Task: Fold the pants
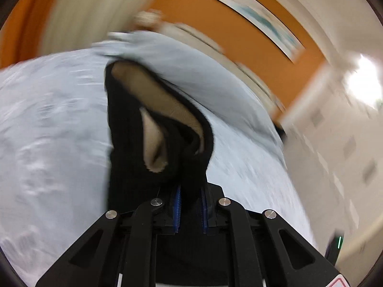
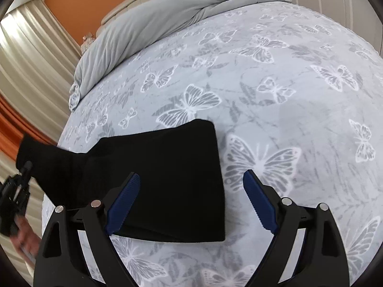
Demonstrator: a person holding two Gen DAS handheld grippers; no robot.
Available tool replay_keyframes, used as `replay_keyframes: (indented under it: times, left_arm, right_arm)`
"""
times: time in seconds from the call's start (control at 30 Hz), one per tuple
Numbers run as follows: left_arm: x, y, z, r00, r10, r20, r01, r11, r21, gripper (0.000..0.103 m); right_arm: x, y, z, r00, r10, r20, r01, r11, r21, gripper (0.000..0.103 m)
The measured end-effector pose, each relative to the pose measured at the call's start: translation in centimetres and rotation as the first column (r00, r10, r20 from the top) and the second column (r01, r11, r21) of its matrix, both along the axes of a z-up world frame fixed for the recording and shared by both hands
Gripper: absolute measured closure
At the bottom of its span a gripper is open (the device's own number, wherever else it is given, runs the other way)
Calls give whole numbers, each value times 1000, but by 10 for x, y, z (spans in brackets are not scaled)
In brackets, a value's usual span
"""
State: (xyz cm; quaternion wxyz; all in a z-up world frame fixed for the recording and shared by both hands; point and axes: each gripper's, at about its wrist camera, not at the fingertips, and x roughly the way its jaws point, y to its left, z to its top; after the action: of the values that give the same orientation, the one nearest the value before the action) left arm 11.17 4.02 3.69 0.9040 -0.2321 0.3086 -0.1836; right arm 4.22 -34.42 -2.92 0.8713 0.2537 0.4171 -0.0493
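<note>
1. On the bed (image 2: 299, 110), with its butterfly-print cover, lie the black pants (image 2: 167, 181), folded into a flat dark slab on the near part of the mattress.
2. One end of the pants leaves the bed at the left edge and rises toward the left gripper (image 2: 22, 174), which shows there as a dark, blurred shape in the person's hand (image 2: 25, 236).
3. From the left wrist view, the left gripper (image 1: 190, 205) has its blue-padded fingers (image 1: 176, 209) drawn close together and clamped on a bunch of the black cloth; the pants (image 1: 129, 143) hang away from it, showing a pale beige lining. That view is smeared by motion.
4. The right gripper (image 2: 191, 183) sits over the near end of the pants, its fingers (image 2: 124, 198) spread wide apart and holding nothing; one finger lies over the black cloth, the other over the bed beside the pants' right edge.
5. Beyond the pants, a plain grey duvet (image 2: 153, 26) is bunched along the far side of the bed.
</note>
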Motion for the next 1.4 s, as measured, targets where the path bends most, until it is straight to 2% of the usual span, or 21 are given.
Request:
replay_keyframes:
  times: [0.07,0.13,0.23,0.3,0.33,0.37,0.4,0.47,0.53,0.57,0.63,0.77,0.8,0.87,0.93,1.0,1.1,1.2,1.23,1.3,1.4]
  left_arm:
    - [-6,-52,-15,993,-111,-36,114,991,67,93]
    - [-8,-101,-50,974,-188,-126,207,964,165,93]
    - [-13,-138,-102,940,-236,-245,292,930,226,93]
    - [-25,-153,-106,956,-225,-186,276,906,322,93]
    - [-29,-158,-102,962,-222,-159,267,891,369,89]
    - [-34,-162,-96,959,-241,-150,282,877,390,73]
    - [-38,-161,-88,956,-252,-147,290,882,372,64]
    - [-49,-146,-64,967,-242,-76,254,916,311,26]
    - [-67,-128,-32,979,-201,44,181,941,285,17]
    - [-74,-117,-18,978,-187,94,153,946,287,17]
    - [-67,-93,1,983,-119,137,72,947,312,17]
    - [-44,-44,3,995,31,99,-59,953,296,17]
    - [-38,-33,-1,996,50,78,-70,958,277,17]
    - [-24,-15,-4,996,89,30,-93,969,231,17]
    - [-14,-1,-6,992,125,-13,-120,975,189,17]
    - [-9,13,-7,986,164,-36,-157,975,159,17]
    - [-6,21,-8,981,190,-32,-183,971,151,17]
    - [-12,25,-5,978,207,-31,-200,970,138,17]
    - [-12,25,-5,978,204,-34,-198,971,132,17]
    - [-12,22,-6,981,189,-43,-182,975,131,17]
    - [-9,10,-16,985,152,-78,-139,978,154,17]
  right_arm:
    - [-3,-2,0,1000,-4,1,4,1000,-1,17]
    - [-4,-5,-2,1000,-6,-5,6,1000,-1,17]
    - [-4,-6,-4,1000,-6,-10,6,1000,7,17]
    - [-3,-4,-6,1000,1,-6,-1,1000,23,17]
    - [-1,0,-7,1000,18,-2,-18,999,40,17]
    - [1,4,-7,999,37,4,-37,998,56,17]
    - [3,10,-6,998,61,11,-61,995,73,17]
    - [10,28,-6,990,138,30,-141,984,111,16]
    - [19,48,-10,976,216,33,-219,964,150,13]
    - [23,56,-13,970,240,28,-242,956,164,13]
    - [35,74,-23,962,275,-2,-270,948,171,13]
    - [56,104,-53,953,296,-69,-281,944,174,14]
    - [60,109,-57,954,292,-71,-279,948,152,19]
    - [67,122,-57,955,294,-45,-290,955,66,45]
    - [73,131,-57,946,324,-23,-322,944,69,74]
    - [76,136,-55,943,332,-8,-330,941,72,86]
    - [70,137,-30,940,334,68,-338,939,60,88]
    - [49,123,21,920,335,205,-352,934,56,89]
    - [35,113,38,914,329,237,-343,939,20,89]
    - [16,95,49,920,310,240,-309,950,-42,89]
    - [2,56,24,964,236,121,-230,971,-59,88]
